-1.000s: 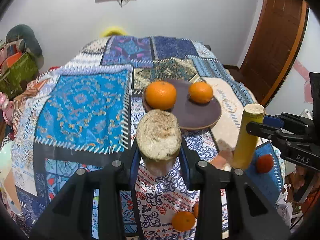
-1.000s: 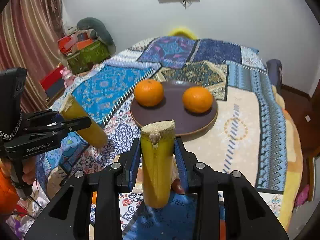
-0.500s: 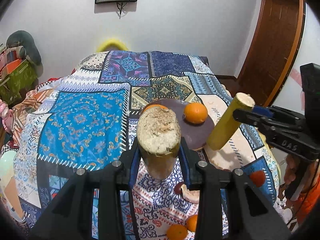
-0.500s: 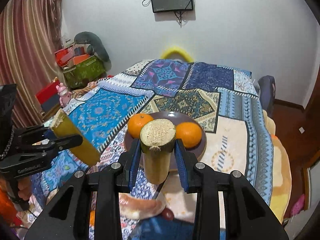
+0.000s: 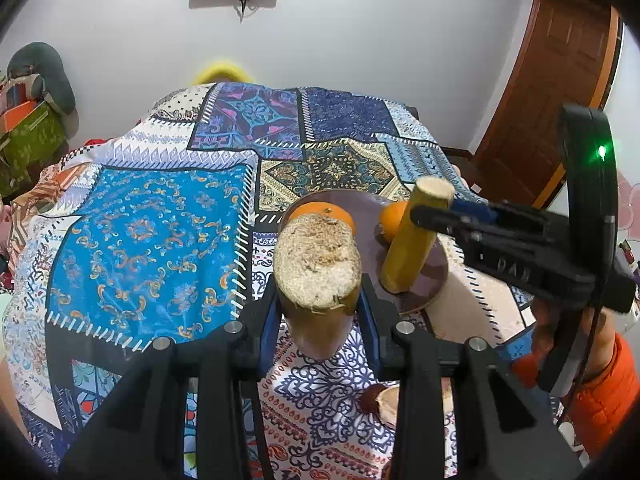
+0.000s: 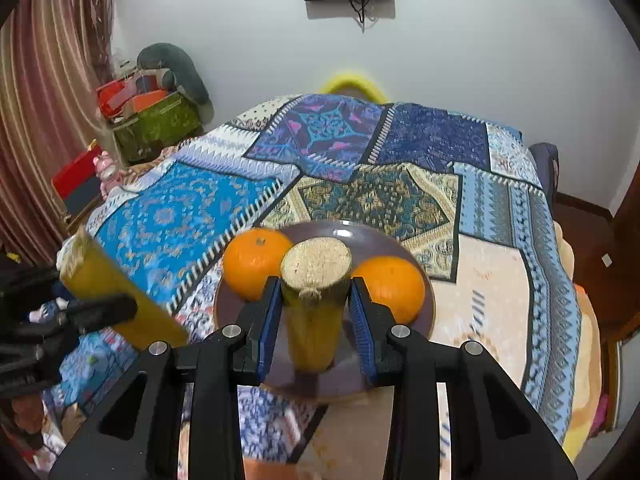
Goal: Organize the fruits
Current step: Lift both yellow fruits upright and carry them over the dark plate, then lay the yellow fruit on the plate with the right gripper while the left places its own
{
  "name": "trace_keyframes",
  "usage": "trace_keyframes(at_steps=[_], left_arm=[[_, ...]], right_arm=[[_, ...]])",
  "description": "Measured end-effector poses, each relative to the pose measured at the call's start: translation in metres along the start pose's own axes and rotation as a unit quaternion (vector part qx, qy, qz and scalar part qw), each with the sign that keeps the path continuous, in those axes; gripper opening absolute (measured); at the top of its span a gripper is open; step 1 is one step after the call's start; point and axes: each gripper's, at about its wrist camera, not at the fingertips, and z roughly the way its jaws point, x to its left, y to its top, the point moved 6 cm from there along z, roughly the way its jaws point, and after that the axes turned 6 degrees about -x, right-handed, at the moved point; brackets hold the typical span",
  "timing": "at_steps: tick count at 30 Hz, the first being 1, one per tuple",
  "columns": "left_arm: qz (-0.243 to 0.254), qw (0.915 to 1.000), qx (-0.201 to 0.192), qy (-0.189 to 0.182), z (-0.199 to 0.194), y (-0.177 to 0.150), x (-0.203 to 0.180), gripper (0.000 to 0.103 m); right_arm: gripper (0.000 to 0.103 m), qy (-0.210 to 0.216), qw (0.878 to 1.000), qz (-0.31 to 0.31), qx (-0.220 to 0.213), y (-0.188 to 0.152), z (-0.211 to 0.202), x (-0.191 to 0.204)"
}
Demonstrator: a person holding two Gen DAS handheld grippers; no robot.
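A dark brown plate [image 6: 376,240] lies on the patchwork blanket with two oranges [image 6: 254,264] [image 6: 394,286] on it. My right gripper [image 6: 316,320] is shut on a yellow cane piece [image 6: 314,296] with a fibrous cut top, held upright over the plate between the oranges. In the left wrist view that gripper [image 5: 440,220] and its piece [image 5: 406,256] stand over the plate [image 5: 436,276]. My left gripper [image 5: 320,320] is shut on a thicker cane piece [image 5: 318,272], just short of the plate's near-left rim. One orange [image 5: 320,212] shows behind it.
The blanket [image 5: 152,240] covers a bed that falls away on all sides. A pale fruit piece [image 5: 386,402] and a red fruit [image 5: 524,368] lie near the front edge. A hand with an orange sleeve [image 5: 604,392] holds the right gripper. Boxes [image 6: 156,120] stand at the far left.
Both grippers have moved forward toward the plate. The right cane piece now stands over the plate between the oranges, and the left cane piece has come up to the plate's near rim.
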Motion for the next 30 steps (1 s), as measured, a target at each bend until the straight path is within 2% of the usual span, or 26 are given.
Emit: trace_keyframes(at_steps=[14,20,24,30], left_arm=[[-0.016,0.9998,-0.008,-0.004,0.019,0.012,0.011,0.036],[-0.014,0.9998,-0.011,-0.006,0.021,0.016,0.007,0.036],[-0.009,0.9999,-0.009,-0.008,0.024,0.019,-0.001,0.036],[0.010,0.9999,-0.002,-0.007,0.031,0.021,-0.019,0.036]], right_arm=[[0.031,0.018,1.000,-0.002,0.002,0.016,0.033,-0.002],[0.032,0.002,1.000,-0.010,0.013,0.021,0.045,-0.010],[0.035,0.015,1.000,-0.009,0.013,0.021,0.038,-0.011],[0.040,0.003,1.000,-0.024,0.008,0.008,0.012,-0.017]])
